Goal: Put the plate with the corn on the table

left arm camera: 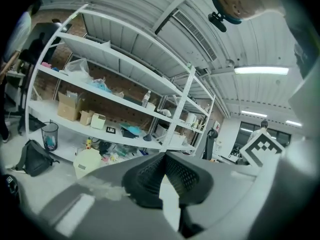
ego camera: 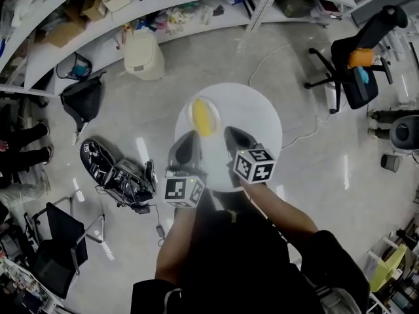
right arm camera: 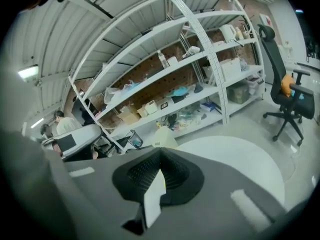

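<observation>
A white plate (ego camera: 198,104) holding a yellow corn cob (ego camera: 204,118) rests on the round white table (ego camera: 255,116), toward its left side. In the head view both grippers hover over the table's near edge, just short of the plate. The left gripper (ego camera: 190,138) sits below the plate's left side and the right gripper (ego camera: 230,133) to its lower right; neither touches it. Each gripper view shows dark pads pressed together with nothing held: left gripper (left arm camera: 164,176), right gripper (right arm camera: 159,171). The right gripper view shows the table top (right arm camera: 235,159); the plate is hidden there.
White shelving (ego camera: 131,12) with boxes runs along the far side, with a beige bin (ego camera: 144,56) and a black bag (ego camera: 84,100) on the floor before it. An office chair (ego camera: 357,64) stands at right. Dark equipment (ego camera: 111,172) and a black chair (ego camera: 55,250) lie left.
</observation>
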A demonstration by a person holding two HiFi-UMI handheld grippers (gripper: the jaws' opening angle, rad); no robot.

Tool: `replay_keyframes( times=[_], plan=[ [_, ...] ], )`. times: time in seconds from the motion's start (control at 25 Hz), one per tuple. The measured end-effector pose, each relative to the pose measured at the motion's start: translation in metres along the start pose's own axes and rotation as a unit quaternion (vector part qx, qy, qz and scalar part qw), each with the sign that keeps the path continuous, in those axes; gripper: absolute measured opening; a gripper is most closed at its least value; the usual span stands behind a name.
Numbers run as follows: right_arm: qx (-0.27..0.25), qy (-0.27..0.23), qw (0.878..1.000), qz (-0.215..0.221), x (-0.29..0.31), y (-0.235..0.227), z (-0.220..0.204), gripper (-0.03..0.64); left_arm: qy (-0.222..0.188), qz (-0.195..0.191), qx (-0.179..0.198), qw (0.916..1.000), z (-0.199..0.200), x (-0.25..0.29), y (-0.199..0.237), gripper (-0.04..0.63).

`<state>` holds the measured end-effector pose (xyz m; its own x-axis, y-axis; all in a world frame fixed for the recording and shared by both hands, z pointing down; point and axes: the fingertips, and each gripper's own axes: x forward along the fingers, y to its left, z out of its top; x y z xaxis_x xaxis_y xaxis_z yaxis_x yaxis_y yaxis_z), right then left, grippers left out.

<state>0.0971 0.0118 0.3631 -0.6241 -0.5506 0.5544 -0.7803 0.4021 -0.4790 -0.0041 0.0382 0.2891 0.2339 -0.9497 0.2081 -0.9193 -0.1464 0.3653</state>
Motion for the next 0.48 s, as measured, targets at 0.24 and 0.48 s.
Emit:
replay_keyframes(
  times=[0.24,0.48],
  plan=[
    [-0.043,-0.048,0.998,0.014,-0.029,0.02,0.035,0.009,-0.017,0.0,0.029,0.9994,0.015,-0.013,-0.03,0.006],
    [-0.077,-0.09,0.993,0.019,-0.064,0.038,0.054,0.009,-0.026,-0.003,0.042,0.9988,0.029,-0.033,-0.048,0.006]
  ],
)
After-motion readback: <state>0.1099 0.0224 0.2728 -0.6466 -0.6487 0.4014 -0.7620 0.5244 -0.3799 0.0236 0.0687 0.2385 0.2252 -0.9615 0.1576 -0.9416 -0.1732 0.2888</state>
